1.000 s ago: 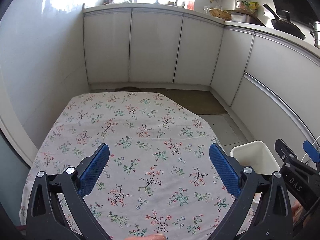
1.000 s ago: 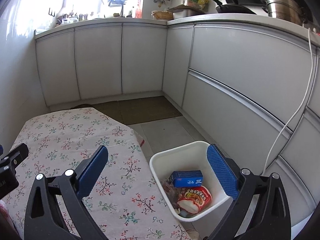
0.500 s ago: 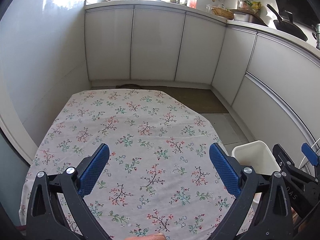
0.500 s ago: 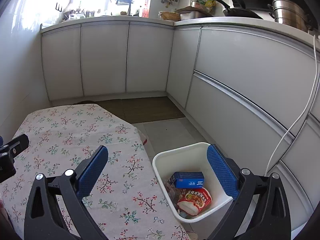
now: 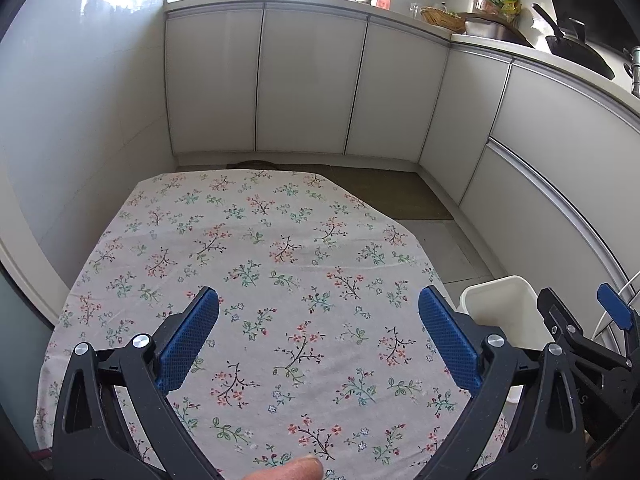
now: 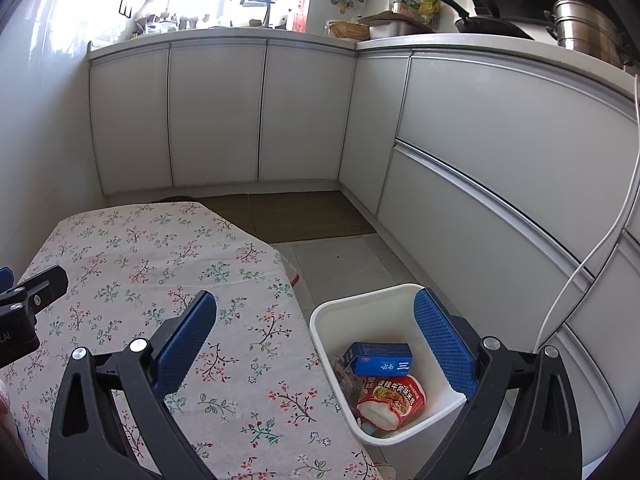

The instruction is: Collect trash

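Both tools have lifted slightly since a second ago. My left tool [image 5: 318, 334] and right tool [image 6: 316, 338] gape wide, holding nothing. Nearest right, the white bin [image 6: 320, 320] holds the trash: a soft, light noodle packet [image 6: 394, 400], a stiff blue carton [image 6: 380, 358]. Floral surface [image 5: 260, 240] looks bare; cabinets [image 6: 216, 112] stand far.

The worktop [image 5: 256, 248] was covered edge to edge by a pale cloth [image 6: 132, 248] printed with small red and green flower sprigs, and the cloth lay flat with only faint creases. On the grey tiled floor [image 6: 340, 264] just beside the worktop's right edge stood a white bin [image 6: 360, 300]. Farther back a brown mat [image 6: 296, 212] lay on the floor against the cabinet bases.
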Tool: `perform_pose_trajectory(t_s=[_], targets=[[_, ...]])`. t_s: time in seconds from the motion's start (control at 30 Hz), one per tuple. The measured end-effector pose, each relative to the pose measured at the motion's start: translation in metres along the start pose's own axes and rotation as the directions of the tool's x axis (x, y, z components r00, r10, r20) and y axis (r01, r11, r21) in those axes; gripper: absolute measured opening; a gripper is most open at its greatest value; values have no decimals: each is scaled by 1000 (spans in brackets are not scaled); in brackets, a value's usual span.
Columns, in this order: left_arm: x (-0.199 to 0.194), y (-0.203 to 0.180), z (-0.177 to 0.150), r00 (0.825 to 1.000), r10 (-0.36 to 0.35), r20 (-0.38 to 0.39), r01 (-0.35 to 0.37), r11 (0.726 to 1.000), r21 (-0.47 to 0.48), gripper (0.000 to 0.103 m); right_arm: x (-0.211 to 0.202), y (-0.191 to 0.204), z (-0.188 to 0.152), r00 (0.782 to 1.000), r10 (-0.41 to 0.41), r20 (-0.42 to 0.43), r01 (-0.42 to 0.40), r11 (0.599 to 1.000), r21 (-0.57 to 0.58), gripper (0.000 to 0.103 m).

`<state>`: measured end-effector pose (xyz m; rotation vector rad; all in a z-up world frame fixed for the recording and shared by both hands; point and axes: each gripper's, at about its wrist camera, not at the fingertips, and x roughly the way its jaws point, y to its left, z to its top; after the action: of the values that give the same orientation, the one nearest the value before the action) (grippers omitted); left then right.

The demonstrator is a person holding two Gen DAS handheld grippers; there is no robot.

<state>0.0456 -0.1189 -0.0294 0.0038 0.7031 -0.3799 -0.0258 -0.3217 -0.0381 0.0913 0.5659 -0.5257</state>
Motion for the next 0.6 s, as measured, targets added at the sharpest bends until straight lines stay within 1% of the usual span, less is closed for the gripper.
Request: perform_pose_trajectory(t_s=[0.2, 0.6], targets=[[1, 1, 0, 1000, 4, -4, -4, 1000, -6, 96, 2, 1, 0, 1000, 3, -7, -3, 1000, -2, 96], [1, -5, -2, 1000, 9, -2, -9, 1000, 19, 96, 3, 4, -2, 1000, 15, -17, -15, 1000, -12, 96]])
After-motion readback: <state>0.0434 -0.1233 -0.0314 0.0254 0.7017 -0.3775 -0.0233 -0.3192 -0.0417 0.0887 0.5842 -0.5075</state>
